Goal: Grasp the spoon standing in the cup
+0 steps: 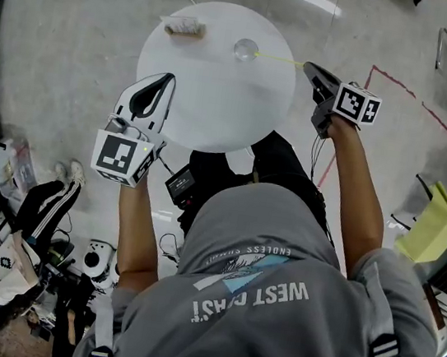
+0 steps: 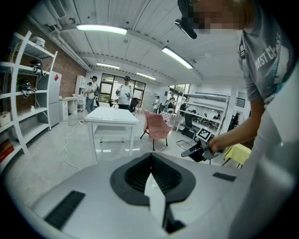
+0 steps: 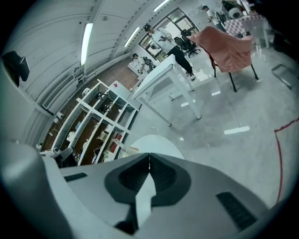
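Left gripper, right gripper: jaws pressed together; 1 packet near cup (spoon inside).

the person's grey shirt reads "west coast" upside down, with a smaller "endless" above it.

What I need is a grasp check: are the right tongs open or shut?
Shut: in the right gripper view the right tongs have their jaws pressed together, no gap, nothing seen between them.
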`<state>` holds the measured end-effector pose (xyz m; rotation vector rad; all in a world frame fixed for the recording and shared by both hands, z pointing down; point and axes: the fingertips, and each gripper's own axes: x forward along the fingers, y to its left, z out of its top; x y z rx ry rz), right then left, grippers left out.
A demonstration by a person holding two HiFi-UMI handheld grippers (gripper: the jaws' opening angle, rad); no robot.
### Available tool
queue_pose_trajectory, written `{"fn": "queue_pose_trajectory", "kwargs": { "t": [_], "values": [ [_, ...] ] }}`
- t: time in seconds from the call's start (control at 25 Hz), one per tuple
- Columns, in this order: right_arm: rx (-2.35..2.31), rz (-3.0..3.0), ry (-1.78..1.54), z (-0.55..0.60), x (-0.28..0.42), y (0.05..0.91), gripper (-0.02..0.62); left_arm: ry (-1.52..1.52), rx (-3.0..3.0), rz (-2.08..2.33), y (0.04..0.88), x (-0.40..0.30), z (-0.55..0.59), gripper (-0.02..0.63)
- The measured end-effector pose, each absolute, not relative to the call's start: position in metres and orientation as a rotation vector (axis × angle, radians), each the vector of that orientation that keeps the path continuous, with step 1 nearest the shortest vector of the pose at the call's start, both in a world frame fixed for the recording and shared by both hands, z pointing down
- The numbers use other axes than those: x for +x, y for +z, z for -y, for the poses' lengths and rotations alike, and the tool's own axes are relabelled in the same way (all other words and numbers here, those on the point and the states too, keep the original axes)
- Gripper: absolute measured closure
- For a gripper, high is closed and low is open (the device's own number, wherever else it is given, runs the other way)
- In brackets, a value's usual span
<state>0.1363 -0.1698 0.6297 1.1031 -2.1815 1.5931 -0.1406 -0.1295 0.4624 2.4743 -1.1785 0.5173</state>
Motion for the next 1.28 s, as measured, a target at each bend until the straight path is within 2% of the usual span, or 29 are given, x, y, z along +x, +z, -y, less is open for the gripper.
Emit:
{"fn": "queue_pose_trajectory", "kwargs": {
  "t": [1.28],
  "values": [
    [0.962, 1.970, 1.557, 0.147, 0.129, 0.751, 0.590, 0.564, 2.439, 1.160, 0.478, -0.130, 0.135, 0.601]
  ]
}}
